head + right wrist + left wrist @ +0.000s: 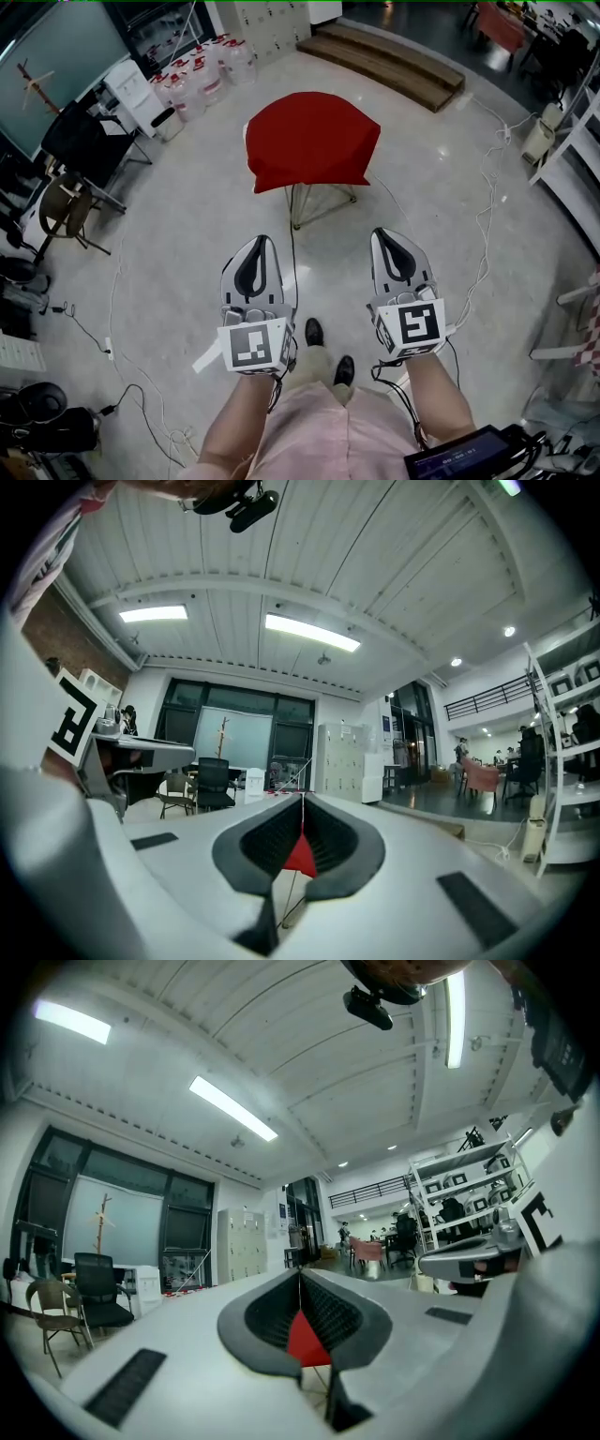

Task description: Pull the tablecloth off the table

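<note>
Hovering well short of the red tablecloth [312, 141] draped over a table [292, 208], the left gripper [260, 243] and right gripper [382, 235] are clenched, empty.

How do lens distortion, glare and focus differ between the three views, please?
Head view: wide-angle bending at the edges, soft sheen on the floor, red tablecloth sharp. Left gripper view: fisheye with black corners, ceiling light blown out, near foreground soft. Right gripper view: the same fisheye vignette, strip light glaring.
</note>
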Motion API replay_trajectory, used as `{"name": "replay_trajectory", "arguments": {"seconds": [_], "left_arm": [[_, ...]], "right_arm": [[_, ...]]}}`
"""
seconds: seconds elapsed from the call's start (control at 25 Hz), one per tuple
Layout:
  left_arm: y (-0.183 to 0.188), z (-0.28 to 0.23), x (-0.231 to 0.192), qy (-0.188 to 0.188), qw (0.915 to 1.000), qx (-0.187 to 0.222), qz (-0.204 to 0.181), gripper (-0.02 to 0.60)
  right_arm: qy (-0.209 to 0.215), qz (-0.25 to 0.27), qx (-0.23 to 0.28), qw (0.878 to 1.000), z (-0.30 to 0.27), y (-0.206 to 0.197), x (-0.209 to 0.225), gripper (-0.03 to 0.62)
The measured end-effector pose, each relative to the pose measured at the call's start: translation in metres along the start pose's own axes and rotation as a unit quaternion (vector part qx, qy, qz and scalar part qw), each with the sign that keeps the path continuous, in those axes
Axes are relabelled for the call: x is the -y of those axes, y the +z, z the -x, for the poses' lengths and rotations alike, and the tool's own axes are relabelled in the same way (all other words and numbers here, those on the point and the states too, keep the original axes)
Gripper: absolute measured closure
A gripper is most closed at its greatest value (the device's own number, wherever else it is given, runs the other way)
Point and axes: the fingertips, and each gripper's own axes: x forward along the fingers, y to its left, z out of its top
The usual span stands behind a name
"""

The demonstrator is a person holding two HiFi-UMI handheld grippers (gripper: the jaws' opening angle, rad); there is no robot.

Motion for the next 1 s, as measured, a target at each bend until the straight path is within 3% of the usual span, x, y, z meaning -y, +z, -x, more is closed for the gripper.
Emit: {"name": "replay_trajectory", "arguments": {"seconds": [0.44, 1.0], "left_arm": [[-0.028, -0.094, -0.053, 0.008, 0.9999, -0.012, 0.008, 0.554], [-0.022, -0.215, -0.124, -0.018, 0.9997, 0.014, 0.003, 0.554]], "right_arm": [[-0.004, 0.015, -0.008, 1.0, -0.104, -0.007, 0.021, 0.577], [-0.039, 0.024, 0.004, 0.999, -0.229, 0.008, 0.043, 0.577]]}}
